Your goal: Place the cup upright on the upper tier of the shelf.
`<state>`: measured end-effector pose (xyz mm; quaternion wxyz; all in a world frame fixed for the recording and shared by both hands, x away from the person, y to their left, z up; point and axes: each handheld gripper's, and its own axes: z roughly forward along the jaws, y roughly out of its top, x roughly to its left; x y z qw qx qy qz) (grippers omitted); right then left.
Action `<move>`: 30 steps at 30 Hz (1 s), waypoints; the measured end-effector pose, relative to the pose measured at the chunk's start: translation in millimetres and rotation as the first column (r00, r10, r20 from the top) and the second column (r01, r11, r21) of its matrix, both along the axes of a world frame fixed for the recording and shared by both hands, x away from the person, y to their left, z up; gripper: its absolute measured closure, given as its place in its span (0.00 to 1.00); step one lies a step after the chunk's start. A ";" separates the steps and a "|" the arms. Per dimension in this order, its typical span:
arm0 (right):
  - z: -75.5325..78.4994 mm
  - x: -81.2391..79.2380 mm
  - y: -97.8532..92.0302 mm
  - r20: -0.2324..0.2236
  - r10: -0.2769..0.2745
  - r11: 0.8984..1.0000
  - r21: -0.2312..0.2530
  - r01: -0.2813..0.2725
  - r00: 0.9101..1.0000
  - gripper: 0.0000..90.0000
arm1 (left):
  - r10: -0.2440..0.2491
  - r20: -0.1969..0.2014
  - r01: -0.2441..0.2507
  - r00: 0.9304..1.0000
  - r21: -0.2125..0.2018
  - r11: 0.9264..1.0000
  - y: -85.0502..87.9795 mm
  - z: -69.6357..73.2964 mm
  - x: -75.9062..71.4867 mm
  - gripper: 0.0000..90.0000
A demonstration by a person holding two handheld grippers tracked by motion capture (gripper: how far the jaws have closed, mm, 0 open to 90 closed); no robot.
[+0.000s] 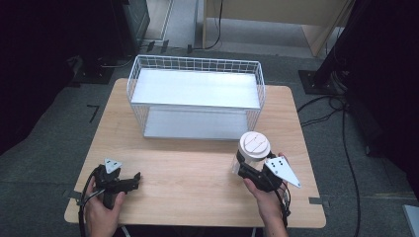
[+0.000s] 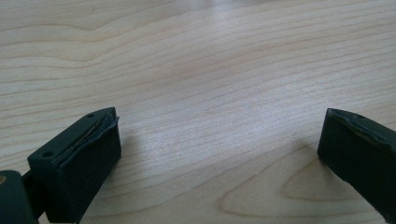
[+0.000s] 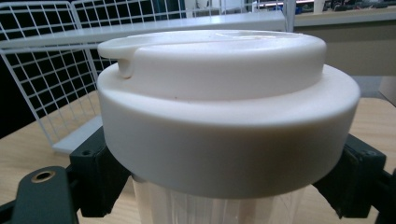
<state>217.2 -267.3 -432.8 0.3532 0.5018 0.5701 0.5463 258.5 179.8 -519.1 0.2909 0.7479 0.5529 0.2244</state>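
R gripper (image 1: 243,165) fingers clamped on lidded jar (image 1: 253,148); L gripper (image 2: 219,154) fingers wide, empty.

A clear plastic cup (image 3: 219,205) with a thick white lid (image 3: 224,135) stands upright, close to the camera, between the right gripper's (image 3: 224,186) two black fingers (image 3: 100,179). One finger presses the cup wall from the left and the other from the right, both just under the lid's wide rim. The lid has a raised upper tier with a small notch above the left finger. Beyond the fingers, past the lid and to its left, stands a white wire rack (image 3: 51,79) with a flat white shelf (image 3: 154,25) across it. The pale wooden bench (image 3: 28,149) lies beneath the fingers on both sides.
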 end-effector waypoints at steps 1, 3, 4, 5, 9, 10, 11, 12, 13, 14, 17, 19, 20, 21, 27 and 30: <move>2.5 1.0 1.2 0.004 0.000 1.000 0.006 0.000 1.000 0.17 | 0.000 0.000 0.000 1.000 0.000 1.000 0.0 0.0 0.0 0.00; 5.0 2.4 2.1 0.010 -0.003 1.000 0.008 0.003 1.000 0.17 | 0.000 0.000 0.000 1.000 0.000 1.000 0.0 0.0 0.0 0.00; 7.6 3.5 3.5 0.014 -0.003 1.000 0.010 0.003 1.000 0.17 | 0.000 0.000 0.000 1.000 0.000 1.000 0.0 0.0 0.0 0.00; 10.0 4.9 4.6 0.023 -0.005 1.000 0.008 0.005 1.000 0.17 | 0.000 0.000 0.000 1.000 0.000 1.000 0.0 0.0 0.0 0.00; 22.8 11.0 12.1 0.049 -0.005 1.000 0.015 0.004 0.999 0.17 | 0.001 0.001 -0.001 1.000 -0.002 1.000 -0.1 -0.1 0.0 0.00; 22.8 11.0 12.1 0.049 -0.005 1.000 0.015 0.004 0.999 0.17 | 0.002 0.001 -0.002 1.000 -0.001 1.000 -0.1 -0.1 0.0 0.00; 24.8 11.9 13.0 0.055 -0.006 1.000 0.014 0.005 0.998 0.17 | 0.001 0.001 -0.001 1.000 -0.001 1.000 -0.1 -0.1 0.0 0.00; 31.7 15.1 16.5 0.070 -0.006 1.000 0.018 0.005 0.998 0.17 | 0.002 0.003 -0.002 1.000 0.000 1.000 -0.1 -0.1 0.1 0.00; 31.7 15.1 16.5 0.070 -0.006 1.000 0.018 0.005 0.998 0.17 | 0.002 0.003 -0.002 1.000 0.000 1.000 -0.1 -0.1 0.1 0.00; 38.5 18.9 19.6 0.084 -0.008 1.000 0.008 0.007 0.996 0.17 | 0.001 0.002 -0.001 1.000 0.000 1.000 -0.1 -0.1 0.1 0.00; 49.3 24.2 24.2 0.107 -0.009 1.000 0.000 0.010 0.994 0.17 | 0.001 0.003 -0.001 1.000 0.000 1.000 0.0 -0.1 0.1 0.00; 56.8 27.4 27.4 0.127 -0.011 1.000 -0.002 0.011 0.992 0.17 | 0.001 0.002 -0.001 1.000 0.000 1.000 0.0 -0.1 0.1 0.00; 56.8 27.4 27.4 0.127 -0.011 1.000 -0.002 0.011 0.992 0.17 | 0.001 0.002 -0.001 1.000 0.000 1.000 0.0 -0.1 0.1 0.00; 64.3 31.0 30.5 0.145 -0.008 1.000 -0.001 0.009 0.989 0.17 | 0.000 0.001 0.000 1.000 0.000 1.000 0.0 0.0 0.1 0.00; 87.3 44.3 38.9 0.194 -0.032 0.999 0.000 0.033 0.980 0.17 | 0.001 0.001 -0.001 1.000 0.000 1.000 -0.1 0.0 0.0 0.00; 94.3 48.4 40.8 0.210 -0.036 0.999 -0.001 0.037 0.977 0.17 | 0.001 0.001 -0.001 1.000 0.000 1.000 0.0 0.0 0.1 0.00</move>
